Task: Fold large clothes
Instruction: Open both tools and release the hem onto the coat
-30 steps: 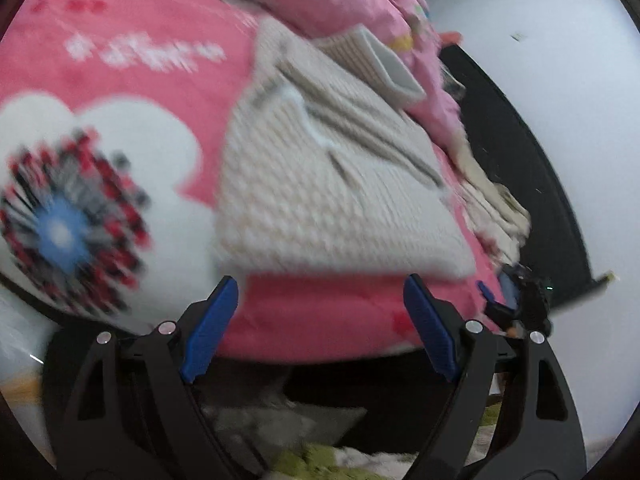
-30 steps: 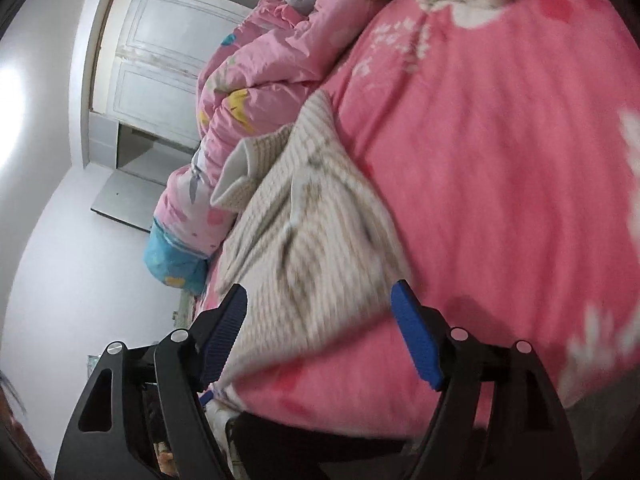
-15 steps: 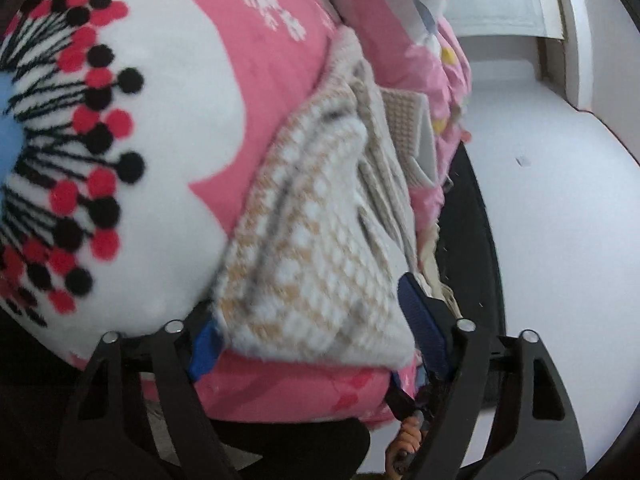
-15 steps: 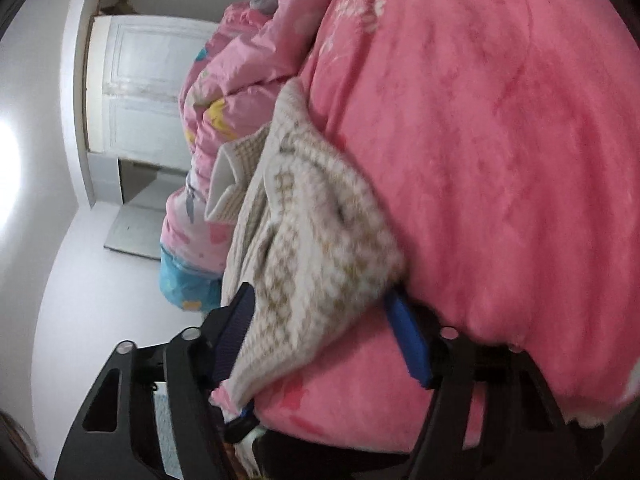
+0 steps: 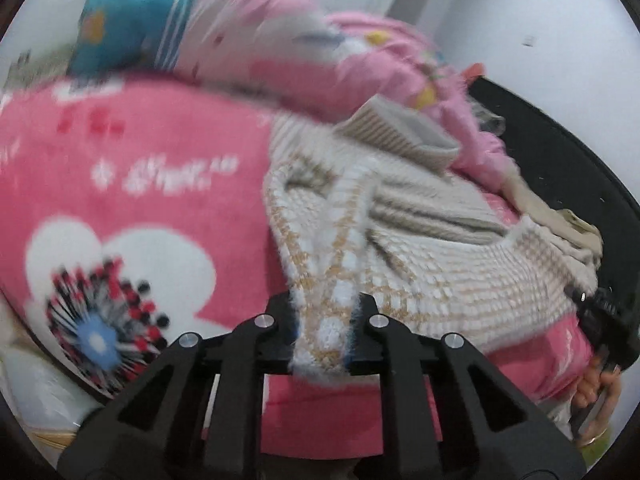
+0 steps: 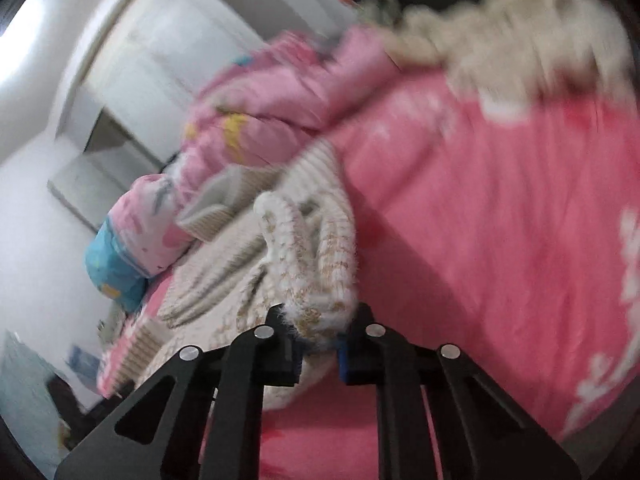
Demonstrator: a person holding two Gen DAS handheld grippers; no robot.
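Knit cream sweater [image 5: 420, 264] pinched at near edge by left tongs [image 5: 323, 340] and right tongs [image 6: 318, 344], both just closed onto it.

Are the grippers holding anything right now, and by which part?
Both hold the beige-and-white knitted sweater by its near edge: left gripper and right gripper each pinch a bunched corner.

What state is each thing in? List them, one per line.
Knit sweater: partly folded, near edge lifted off the bed, pinched at two spots.
Left gripper: just closed, shut on the sweater's edge.
Right gripper: just closed, shut on the sweater's edge.
Pink blanket: spread flat under the sweater.
Pink quilt: bunched in a heap behind it.
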